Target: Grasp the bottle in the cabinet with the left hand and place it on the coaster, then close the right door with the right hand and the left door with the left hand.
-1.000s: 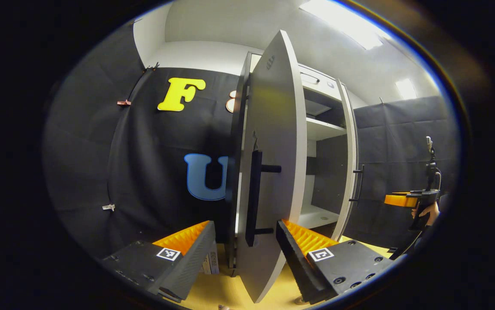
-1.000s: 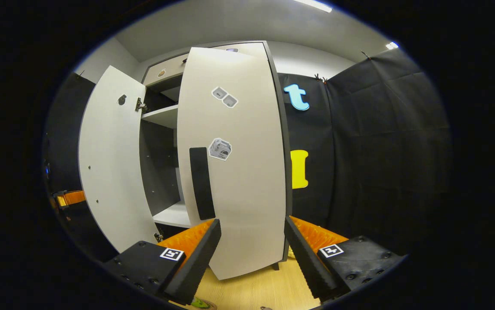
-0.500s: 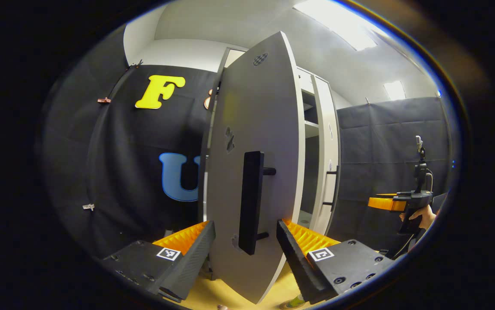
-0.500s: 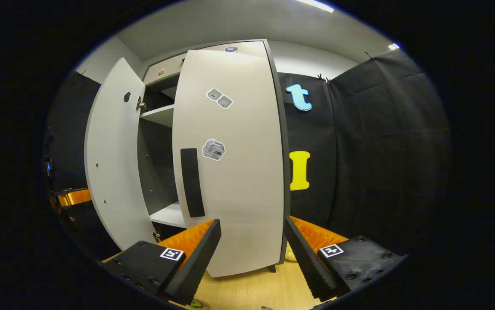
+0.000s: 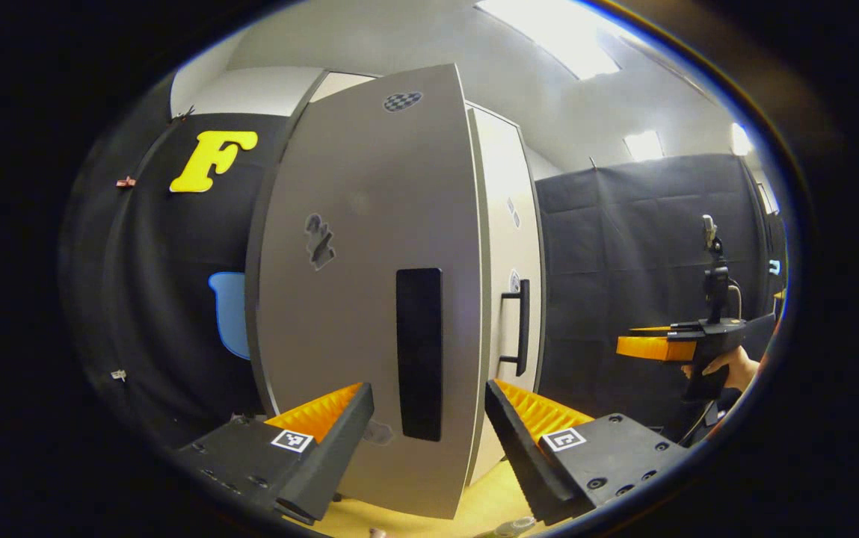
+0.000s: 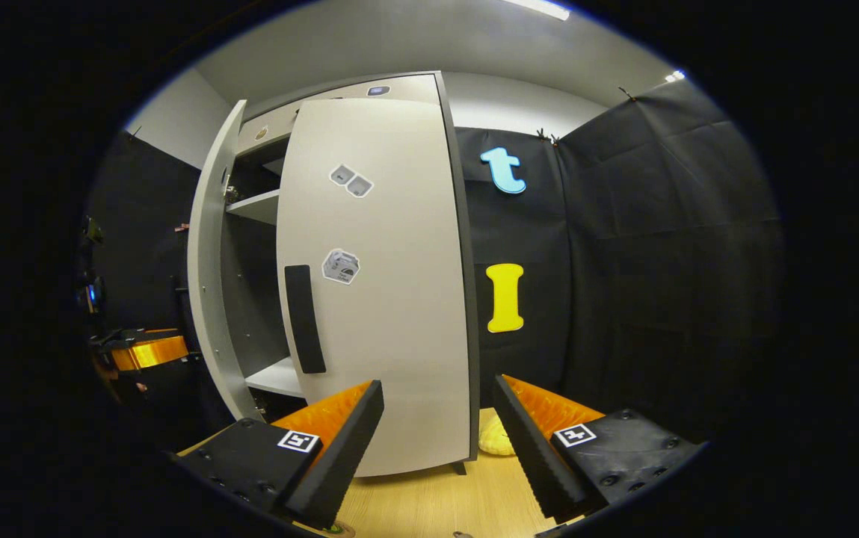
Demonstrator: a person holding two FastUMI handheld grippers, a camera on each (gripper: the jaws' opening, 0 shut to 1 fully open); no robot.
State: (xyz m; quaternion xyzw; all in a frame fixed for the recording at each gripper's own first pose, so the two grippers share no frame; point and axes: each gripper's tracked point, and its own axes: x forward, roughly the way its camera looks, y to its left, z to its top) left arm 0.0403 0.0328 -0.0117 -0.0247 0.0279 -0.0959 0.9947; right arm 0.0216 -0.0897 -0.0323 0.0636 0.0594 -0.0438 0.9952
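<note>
Black cloth hangs around the booth, and a pale wooden tabletop point(image 6: 429, 493) carries a tall light-grey cabinet point(image 6: 369, 90) with two flat doors. From the left gripper view, the cabinet's left door point(image 5: 354, 299), a smooth grey panel with a long black bar handle point(image 5: 419, 351), stands close in front of the left gripper point(image 5: 429, 441), whose two fingers are spread wide with nothing between them. That handle sits between the fingers in the picture, but whether either finger touches the door cannot be told. Beside it the right door point(image 5: 507, 246) with its own black handle point(image 5: 520, 329) lies nearly flush with the cabinet front.

From the right gripper view, the right door point(image 6: 384, 299) faces the camera, bearing small grey stickers point(image 6: 341, 266) and a black handle point(image 6: 303, 317). The left door point(image 6: 208, 276) is seen edge-on and ajar, leaving a gap through which a white shelf point(image 6: 257, 205) and the cabinet floor show. The right gripper point(image 6: 436, 441) is held back from the door, fingers wide apart and gripping nothing. In the left gripper view this same tool point(image 5: 687, 345) appears farther off at the right, with a hand point(image 5: 732, 368) around its grip.

A pale yellow object point(image 6: 495, 437) lies on the tabletop at the cabinet's foot. The bottle cannot be made out clearly; a small pale shape at the bottom edge of the left gripper view is too cut off to identify
</note>
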